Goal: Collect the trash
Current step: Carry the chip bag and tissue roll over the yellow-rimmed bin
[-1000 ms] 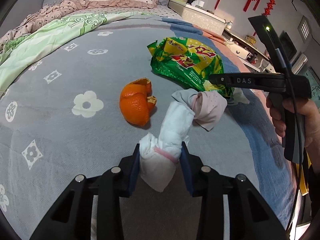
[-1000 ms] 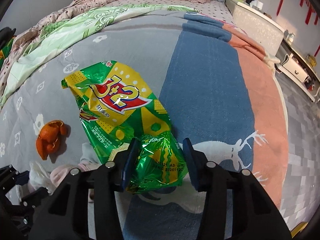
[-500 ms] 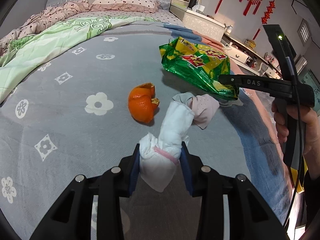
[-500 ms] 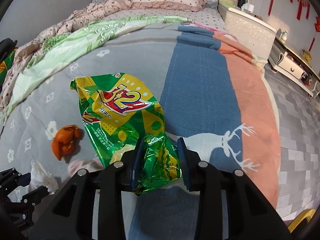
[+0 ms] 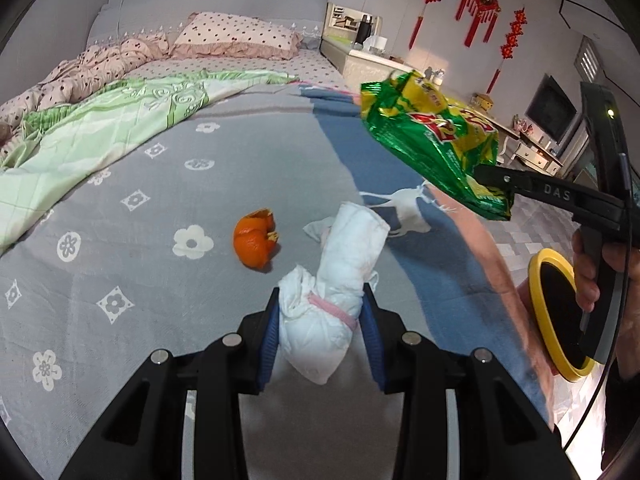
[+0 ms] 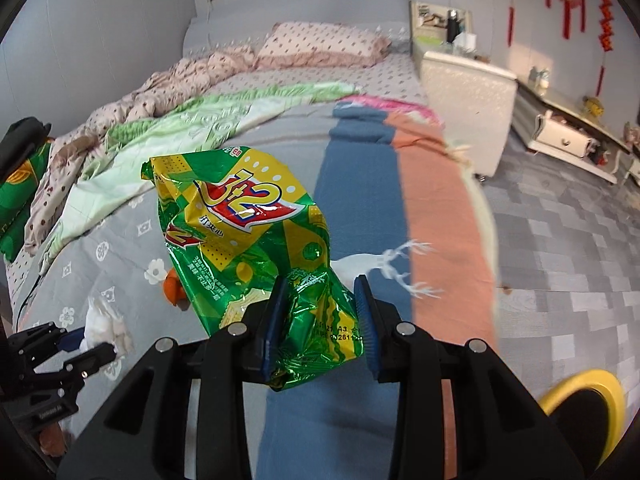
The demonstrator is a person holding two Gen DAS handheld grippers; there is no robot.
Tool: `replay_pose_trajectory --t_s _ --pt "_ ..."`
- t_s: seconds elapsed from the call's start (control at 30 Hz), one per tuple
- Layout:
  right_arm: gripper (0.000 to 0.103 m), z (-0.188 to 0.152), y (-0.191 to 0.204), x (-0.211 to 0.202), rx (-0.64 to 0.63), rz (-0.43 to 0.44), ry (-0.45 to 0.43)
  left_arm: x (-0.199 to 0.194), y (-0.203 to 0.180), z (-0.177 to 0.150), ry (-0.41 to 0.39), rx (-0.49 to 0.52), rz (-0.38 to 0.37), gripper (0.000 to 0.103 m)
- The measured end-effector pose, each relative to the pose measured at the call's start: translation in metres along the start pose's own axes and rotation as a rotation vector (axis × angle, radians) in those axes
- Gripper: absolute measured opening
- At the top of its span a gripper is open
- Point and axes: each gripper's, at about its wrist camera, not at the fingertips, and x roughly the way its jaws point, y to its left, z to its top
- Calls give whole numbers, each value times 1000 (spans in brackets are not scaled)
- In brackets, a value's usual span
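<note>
My left gripper [image 5: 320, 332] is shut on a crumpled white wad with a pink band [image 5: 332, 292], lifted off the grey bedspread. My right gripper [image 6: 322, 320] is shut on the lower end of a green and yellow snack bag [image 6: 244, 232], which hangs in the air above the bed. The same snack bag [image 5: 436, 140] shows in the left wrist view at upper right, held by the right gripper [image 5: 496, 188]. An orange peel [image 5: 256, 240] lies on the bedspread just left of the white wad; it peeks out behind the bag as an orange peel [image 6: 174, 286].
A yellow-rimmed bin [image 5: 556, 312] stands on the floor beside the bed, seen also as a bin [image 6: 588, 412] at lower right. A green quilt [image 5: 104, 128], pink bedding and a pillow [image 5: 236, 36] lie at the bed's far end. A white nightstand [image 6: 464, 100] stands to the right.
Both grippers have risen from the bed. The snack bag went up clear of the bedspread and to the right. The white wad came up too, off the pink cloth that lay beside it.
</note>
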Motion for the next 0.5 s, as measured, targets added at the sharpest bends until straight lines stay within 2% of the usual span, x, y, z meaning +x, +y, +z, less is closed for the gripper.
replay_pose_trajectory --t_s 0.5 --pt "33 -36 -62 -147 69 -102 -141 -57 -87 17 -99 107 -63 35"
